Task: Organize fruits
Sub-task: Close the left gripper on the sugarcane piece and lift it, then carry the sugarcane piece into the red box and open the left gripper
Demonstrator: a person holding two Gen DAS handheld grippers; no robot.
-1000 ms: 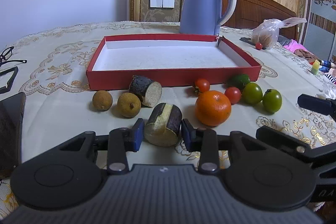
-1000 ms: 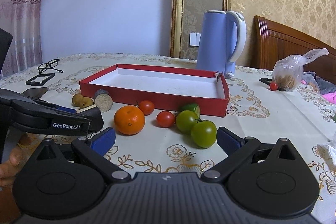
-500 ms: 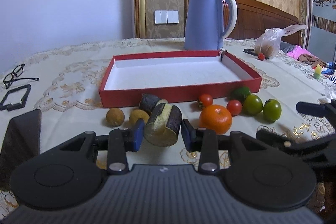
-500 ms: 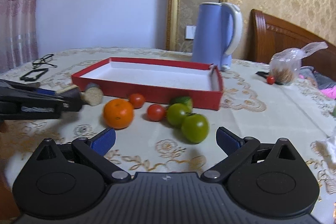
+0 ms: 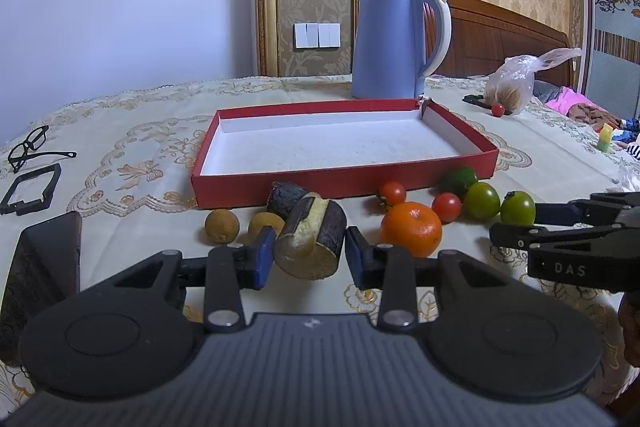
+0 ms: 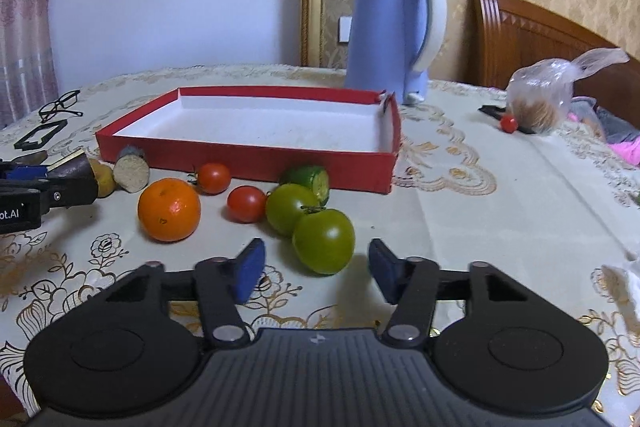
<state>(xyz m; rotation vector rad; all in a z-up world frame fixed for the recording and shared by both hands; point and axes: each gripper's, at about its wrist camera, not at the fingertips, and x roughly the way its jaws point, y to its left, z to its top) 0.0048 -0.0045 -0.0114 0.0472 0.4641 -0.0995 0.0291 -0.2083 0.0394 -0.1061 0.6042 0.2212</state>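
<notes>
My left gripper (image 5: 310, 259) is shut on a dark-skinned sugarcane piece (image 5: 312, 241) and holds it above the tablecloth, in front of the empty red tray (image 5: 344, 183). A second cane piece (image 5: 285, 195), two brown longans (image 5: 222, 225), an orange (image 5: 411, 229), red tomatoes (image 5: 446, 207) and green tomatoes (image 5: 481, 201) lie along the tray's front wall. My right gripper (image 6: 316, 269) is open, its pads either side of the nearest green tomato (image 6: 324, 241), not touching it. The orange (image 6: 169, 209) and the tray (image 6: 248, 157) lie beyond.
A blue kettle (image 5: 394, 41) stands behind the tray. Glasses (image 5: 30, 147) and a black frame (image 5: 30, 189) lie at the left. A plastic bag (image 5: 516, 83) with a red tomato (image 5: 497, 109) beside it sits at the far right. A dark object (image 5: 40, 267) is near left.
My left gripper has lifted the cane piece off the table and drawn back. My right gripper has moved forward to the nearest green tomato and narrowed its opening.
</notes>
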